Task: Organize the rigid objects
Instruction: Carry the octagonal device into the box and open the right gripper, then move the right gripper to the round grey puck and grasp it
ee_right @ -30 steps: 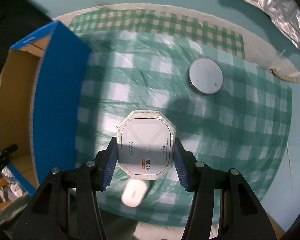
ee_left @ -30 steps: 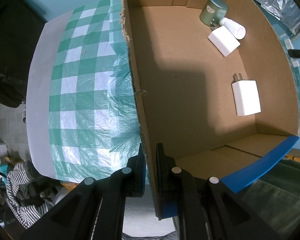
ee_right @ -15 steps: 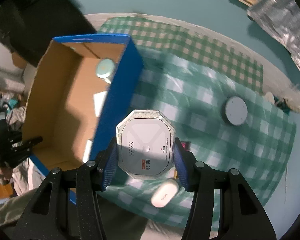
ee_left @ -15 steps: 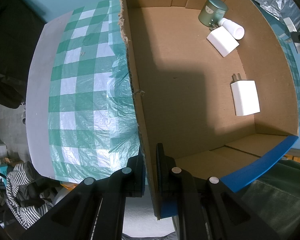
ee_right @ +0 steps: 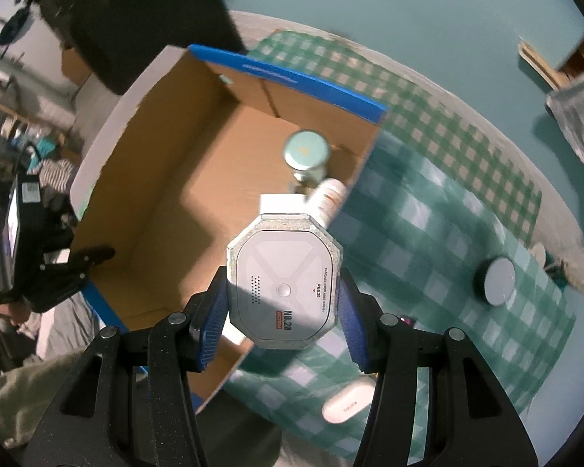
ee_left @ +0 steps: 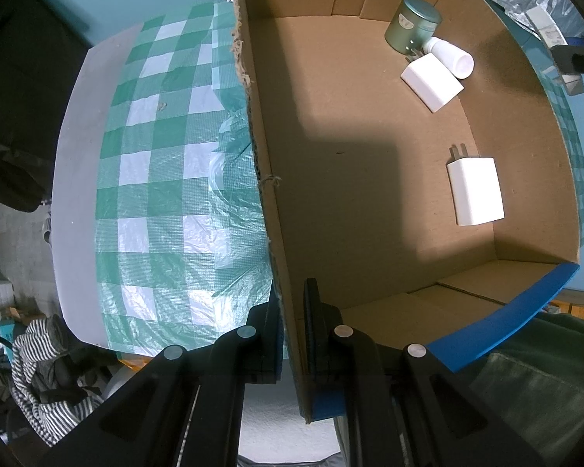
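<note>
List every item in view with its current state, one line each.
left hand-held gripper: shut on the cardboard box wall
right hand-held gripper: shut on the octagonal device
cardboard box: open-topped, on the checked cloth
octagonal device: held above the box's edge
green tin: upright, lid on, in the box
white bottle: lying on its side in the box
charger: lying flat in the box
round disc: on the cloth, outside the box

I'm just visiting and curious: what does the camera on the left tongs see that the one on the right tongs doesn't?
Only the left view shows the white plug adapter on the box floor and the left tongs clamped on the box wall. Only the right view shows the octagonal grey device gripped by the right tongs, plus a grey disc and a white oval case on the checked cloth. Both show the cardboard box, its green tin, white bottle and white block.
</note>
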Demonstrator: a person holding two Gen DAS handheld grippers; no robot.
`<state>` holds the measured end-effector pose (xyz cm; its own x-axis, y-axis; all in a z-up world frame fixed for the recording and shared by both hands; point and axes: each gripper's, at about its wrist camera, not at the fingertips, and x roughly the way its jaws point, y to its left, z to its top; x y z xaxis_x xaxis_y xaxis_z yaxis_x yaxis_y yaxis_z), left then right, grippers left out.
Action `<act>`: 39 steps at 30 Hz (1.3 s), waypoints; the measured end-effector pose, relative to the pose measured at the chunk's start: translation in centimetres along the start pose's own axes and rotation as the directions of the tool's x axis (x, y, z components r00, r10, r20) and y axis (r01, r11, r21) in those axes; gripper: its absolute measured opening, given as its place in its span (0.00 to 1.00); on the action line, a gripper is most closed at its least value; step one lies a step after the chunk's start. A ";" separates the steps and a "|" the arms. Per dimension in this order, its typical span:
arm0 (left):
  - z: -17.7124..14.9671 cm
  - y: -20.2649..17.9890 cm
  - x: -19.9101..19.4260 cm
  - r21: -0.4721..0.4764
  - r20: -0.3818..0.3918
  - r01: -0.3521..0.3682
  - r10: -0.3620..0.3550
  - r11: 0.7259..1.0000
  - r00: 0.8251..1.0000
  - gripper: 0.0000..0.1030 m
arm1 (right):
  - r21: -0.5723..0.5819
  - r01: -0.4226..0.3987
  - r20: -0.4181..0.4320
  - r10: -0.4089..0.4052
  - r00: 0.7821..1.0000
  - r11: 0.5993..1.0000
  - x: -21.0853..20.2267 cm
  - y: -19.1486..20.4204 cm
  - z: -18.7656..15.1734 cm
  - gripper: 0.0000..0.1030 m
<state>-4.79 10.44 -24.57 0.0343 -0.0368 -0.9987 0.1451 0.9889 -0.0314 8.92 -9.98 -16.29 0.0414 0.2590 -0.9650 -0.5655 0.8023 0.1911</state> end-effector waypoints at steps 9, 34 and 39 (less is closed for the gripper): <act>0.0 0.0 0.0 -0.001 0.000 0.001 -0.001 1.000 1.000 0.09 | -0.122 0.015 -0.047 -0.021 0.999 0.992 2.3 3.1 0.9 0.52; 0.0 0.0 -0.2 -0.007 0.000 -0.005 0.005 1.000 1.000 0.09 | -0.171 0.024 -0.104 -0.042 0.994 0.985 4.3 3.2 0.5 0.52; -0.1 0.0 -0.2 -0.006 0.001 -0.005 0.005 1.000 1.000 0.09 | -0.137 0.004 -0.080 -0.015 0.997 0.991 3.3 2.6 0.2 0.53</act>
<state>-4.85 10.44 -24.35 0.0358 -0.0323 -0.9988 0.1393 0.9899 -0.0270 7.81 -6.93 -18.96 -0.0160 0.2028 -0.9791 -0.6728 0.7222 0.1605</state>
